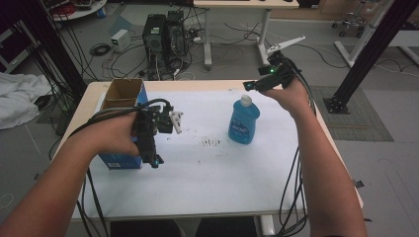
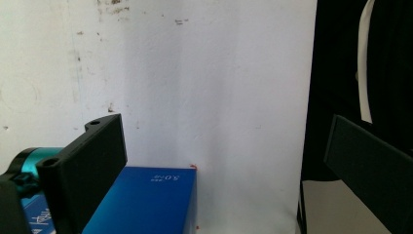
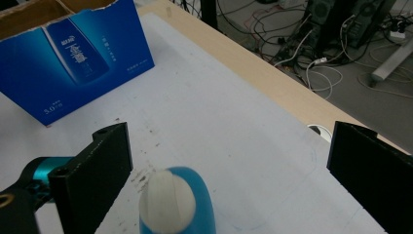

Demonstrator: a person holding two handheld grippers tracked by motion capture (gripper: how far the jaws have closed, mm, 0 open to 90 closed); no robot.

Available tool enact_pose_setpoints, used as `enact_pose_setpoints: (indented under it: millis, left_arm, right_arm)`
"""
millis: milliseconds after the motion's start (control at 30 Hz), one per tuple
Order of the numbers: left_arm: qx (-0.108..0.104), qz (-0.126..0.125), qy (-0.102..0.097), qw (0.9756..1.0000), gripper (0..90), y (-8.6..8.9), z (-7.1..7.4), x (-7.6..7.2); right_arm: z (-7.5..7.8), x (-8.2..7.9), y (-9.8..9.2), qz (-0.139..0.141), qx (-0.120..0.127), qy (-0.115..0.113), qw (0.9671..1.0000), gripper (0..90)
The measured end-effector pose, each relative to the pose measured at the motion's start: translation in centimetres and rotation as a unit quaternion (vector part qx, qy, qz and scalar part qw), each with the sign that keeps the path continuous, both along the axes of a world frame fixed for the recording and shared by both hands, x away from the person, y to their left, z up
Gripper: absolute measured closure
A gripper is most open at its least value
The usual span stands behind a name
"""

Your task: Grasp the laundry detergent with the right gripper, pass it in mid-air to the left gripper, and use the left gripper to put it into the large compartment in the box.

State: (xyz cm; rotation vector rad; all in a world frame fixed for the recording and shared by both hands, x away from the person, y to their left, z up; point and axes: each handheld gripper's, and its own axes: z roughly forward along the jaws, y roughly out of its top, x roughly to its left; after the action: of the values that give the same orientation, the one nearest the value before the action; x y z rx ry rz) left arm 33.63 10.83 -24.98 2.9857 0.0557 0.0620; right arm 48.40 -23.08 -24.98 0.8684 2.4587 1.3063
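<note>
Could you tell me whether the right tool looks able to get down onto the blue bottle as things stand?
Probably yes. The right tool hangs open just above the blue bottle, whose white cap sits between the jaws, slightly left of centre. Nothing lies between them.

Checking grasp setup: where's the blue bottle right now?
The blue plastic bottle with the white cap stands upright right of centre on the white table sheet in the high view, just below the open right tongs, well apart from the blue cardboard box.

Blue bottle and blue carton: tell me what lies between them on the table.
High view: between the blue bottle and the blue carton lie bare white sheet with dark smudges, and the left gripper above, beside the carton.
</note>
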Motion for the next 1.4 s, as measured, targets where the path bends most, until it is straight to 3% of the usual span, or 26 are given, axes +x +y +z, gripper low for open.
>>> enact_pose_setpoints:
  millis: [33, 67, 467, 933, 1400]
  left_arm:
    - [0.000, 0.001, 0.000, 1.0000, 1.7, -0.1, 0.0, 0.1]
    - [0.002, 0.000, 0.001, 1.0000, 1.7, -0.1, 0.0, 0.1]
    - [0.005, -0.002, 0.003, 1.0000, 1.8, -0.5, -0.3, 0.5]
    - [0.008, -0.002, 0.009, 0.9999, 1.7, -0.7, -1.1, 0.8]
    - [0.008, -0.002, 0.011, 0.9999, 1.7, -0.6, -1.5, 0.8]
  right_arm:
    - [-0.8, -0.6, -2.3, -0.005, 0.013, 0.002, 0.9999, 1.7]
    - [-1.0, -0.7, -2.7, -0.004, 0.014, 0.002, 0.9999, 1.7]
    - [-2.9, -2.8, -5.3, 0.009, 0.009, 0.005, 0.9999, 1.7]
    - [-6.9, -4.2, -4.7, 0.035, -0.012, 0.022, 0.9991, 1.7]
    - [-10.3, -4.4, -3.2, 0.047, -0.025, 0.039, 0.9978, 1.7]
